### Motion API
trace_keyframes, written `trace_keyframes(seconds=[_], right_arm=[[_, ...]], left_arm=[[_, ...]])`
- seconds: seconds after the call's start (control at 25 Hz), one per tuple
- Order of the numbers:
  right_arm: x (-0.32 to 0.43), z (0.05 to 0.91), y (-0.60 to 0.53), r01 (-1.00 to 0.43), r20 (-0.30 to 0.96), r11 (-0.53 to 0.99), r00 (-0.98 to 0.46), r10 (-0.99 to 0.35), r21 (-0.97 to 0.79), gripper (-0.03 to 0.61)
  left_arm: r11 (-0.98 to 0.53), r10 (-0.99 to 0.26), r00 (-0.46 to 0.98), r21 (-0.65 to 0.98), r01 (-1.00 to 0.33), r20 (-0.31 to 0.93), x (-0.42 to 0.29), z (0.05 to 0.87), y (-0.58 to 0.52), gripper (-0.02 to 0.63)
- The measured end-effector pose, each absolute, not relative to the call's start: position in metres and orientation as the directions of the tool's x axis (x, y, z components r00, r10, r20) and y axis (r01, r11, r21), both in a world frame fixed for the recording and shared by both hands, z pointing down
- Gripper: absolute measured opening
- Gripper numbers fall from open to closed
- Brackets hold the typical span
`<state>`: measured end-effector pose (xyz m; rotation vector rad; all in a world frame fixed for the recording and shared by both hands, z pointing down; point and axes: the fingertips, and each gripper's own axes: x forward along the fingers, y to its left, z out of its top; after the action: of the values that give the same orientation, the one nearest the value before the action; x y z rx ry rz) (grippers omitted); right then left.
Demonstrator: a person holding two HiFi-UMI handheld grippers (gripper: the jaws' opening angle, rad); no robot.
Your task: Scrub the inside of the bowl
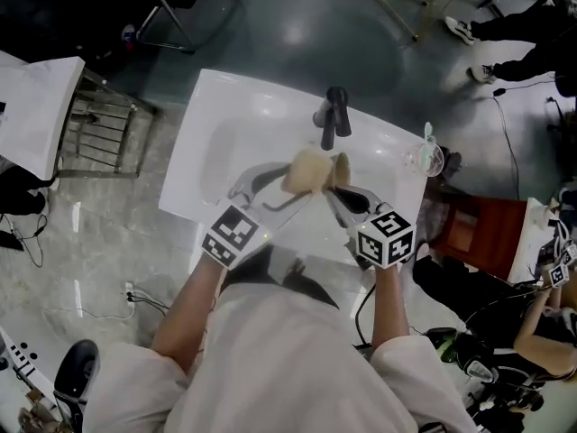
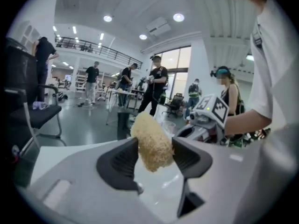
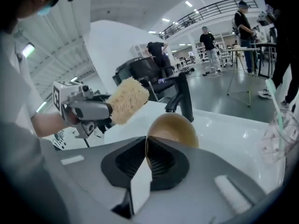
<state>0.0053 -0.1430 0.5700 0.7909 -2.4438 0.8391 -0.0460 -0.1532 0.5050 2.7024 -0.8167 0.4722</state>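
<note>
A tan, rough scrubber (image 2: 152, 141) sits between the pads of my left gripper (image 2: 154, 154), which is shut on it. In the head view the scrubber (image 1: 305, 170) hangs over the white sink (image 1: 216, 106), right beside the brown bowl (image 1: 342, 170). My right gripper (image 3: 146, 155) is shut on the rim of the bowl (image 3: 174, 129), which stands on edge above the basin. The right gripper view shows the left gripper (image 3: 88, 108) and its scrubber (image 3: 126, 99) just left of the bowl, apart from it. The bowl's inside is hidden in these views.
A black faucet (image 1: 335, 115) rises at the sink's far rim, just behind the bowl. A clear plastic container (image 1: 424, 156) stands on the sink's right corner. A reddish box (image 1: 478, 233) is on the floor at right, a metal rack (image 1: 99, 124) at left. People stand in the background.
</note>
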Motion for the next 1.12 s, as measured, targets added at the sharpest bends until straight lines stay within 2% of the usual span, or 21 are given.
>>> trace_keyframes(seconds=[0.28,0.56,0.76,0.92,1.12], right_arm=[[0.034,0.476,-0.097,-0.454,0.277,0.661,-0.89,-0.361,-0.598,0.018],[0.073,0.41,-0.066,-0.295,0.033,0.656,-0.924,-0.38,-0.695,0.018],[0.082,0.39,-0.05,-0.218,-0.047,0.676,-0.935,-0.351,-0.704,0.021],[0.084,0.384,-0.039,-0.14,-0.109,0.687,-0.946,-0.305,-0.713,0.02],[0.088,0.368,-0.03,-0.015,-0.231,0.715,-0.942,-0.245,-0.699,0.02]], left_arm=[[-0.892,-0.404,0.863,0.079,-0.445,0.303,0.009,0.436,-0.112,0.219],[-0.917,-0.381,0.892,0.021,-0.398,0.245,0.032,0.38,-0.097,0.215],[-0.921,-0.383,0.895,-0.013,-0.39,0.227,0.036,0.366,-0.097,0.213],[-0.915,-0.388,0.897,0.023,-0.402,0.211,0.026,0.371,-0.101,0.21],[-0.89,-0.432,0.86,0.026,-0.455,0.272,0.006,0.39,-0.108,0.199]])
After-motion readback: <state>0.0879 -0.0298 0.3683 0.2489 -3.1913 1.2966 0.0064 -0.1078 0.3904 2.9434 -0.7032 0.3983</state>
